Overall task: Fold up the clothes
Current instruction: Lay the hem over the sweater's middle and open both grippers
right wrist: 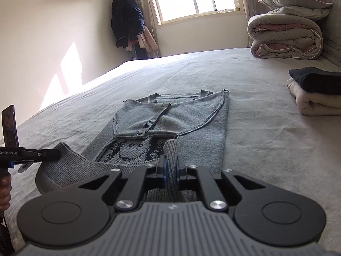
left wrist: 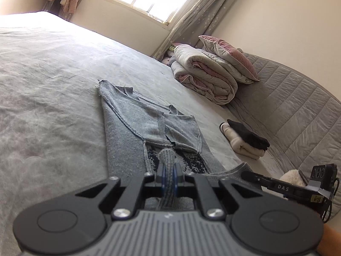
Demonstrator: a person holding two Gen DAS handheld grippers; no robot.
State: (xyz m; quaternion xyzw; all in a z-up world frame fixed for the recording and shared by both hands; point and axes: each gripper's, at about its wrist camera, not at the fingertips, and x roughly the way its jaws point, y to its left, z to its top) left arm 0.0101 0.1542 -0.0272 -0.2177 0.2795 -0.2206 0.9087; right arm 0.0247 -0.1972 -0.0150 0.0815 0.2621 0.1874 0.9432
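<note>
A grey knit sweater point(left wrist: 147, 125) lies lengthwise on the bed, both sleeves folded in over its body, a dark pattern showing on its lower half. My left gripper point(left wrist: 168, 176) is shut on a pinch of the sweater's near hem, and the ribbed cloth bulges up between the pads. In the right wrist view the same sweater point(right wrist: 177, 115) stretches away from me, and my right gripper point(right wrist: 171, 170) is shut on the hem further along. The hem hangs lifted off the sheet between the two grips. The left gripper point(right wrist: 53, 154) also shows at the left edge of the right wrist view.
A light grey bed sheet point(left wrist: 53, 85) spreads around the sweater. A folded cream and black stack of clothes point(right wrist: 315, 93) sits to the right. A rolled quilt with a pillow point(right wrist: 285, 34) lies by the padded headboard point(left wrist: 298, 106). Coats point(right wrist: 127, 21) hang in the corner by the window.
</note>
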